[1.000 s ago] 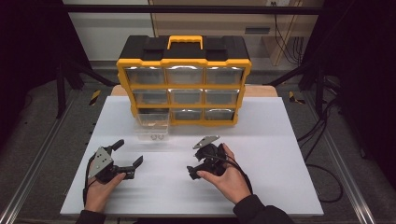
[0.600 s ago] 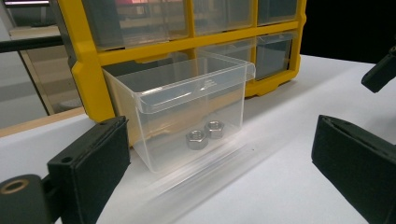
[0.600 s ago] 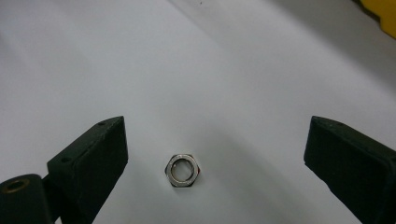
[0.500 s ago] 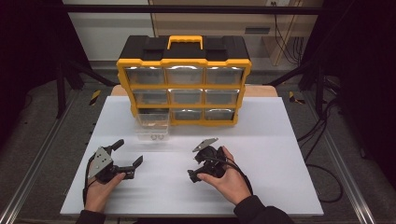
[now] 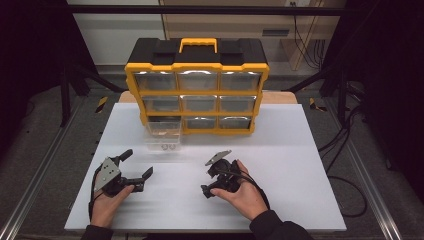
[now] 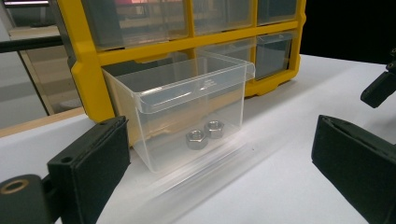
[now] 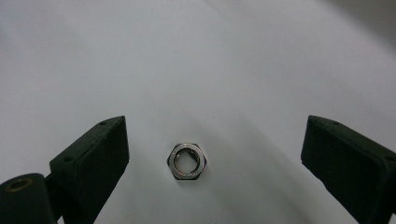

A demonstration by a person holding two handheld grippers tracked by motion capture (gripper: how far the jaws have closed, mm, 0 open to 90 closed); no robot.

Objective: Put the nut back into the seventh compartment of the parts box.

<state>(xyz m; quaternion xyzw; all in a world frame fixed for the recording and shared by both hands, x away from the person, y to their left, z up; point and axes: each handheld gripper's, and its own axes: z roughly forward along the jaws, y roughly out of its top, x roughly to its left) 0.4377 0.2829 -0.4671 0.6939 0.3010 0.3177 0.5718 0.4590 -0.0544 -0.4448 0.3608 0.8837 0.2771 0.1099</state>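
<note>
A small hexagonal steel nut (image 7: 187,161), bright and smooth with a round threaded bore, lay flat on the matte white tabletop (image 5: 300,165), seen in the right gripper view between the two black, blocky jaws of the right gripper (image 7: 212,158), which stood wide apart on either side of it and touched nothing. From above, the right gripper (image 5: 214,176) pointed down at the board in front of the person's right hand (image 5: 245,195), the nut itself too small to make out there. The left gripper (image 5: 135,165), resting in the left hand (image 5: 106,205) well apart from the right one, also had its jaws spread and empty. In the left gripper view it faced a clear plastic drawer (image 6: 182,116), box-shaped with thin glossy walls and a lipped rim, standing on the table just in front of the organiser; two more hex nuts (image 6: 204,134) sat side by side, touching, on its floor. Behind it rose the yellow-framed organiser (image 5: 196,85), with a black top, a yellow carry handle and rows of translucent drawers, an open slot showing at its lower left.
</note>
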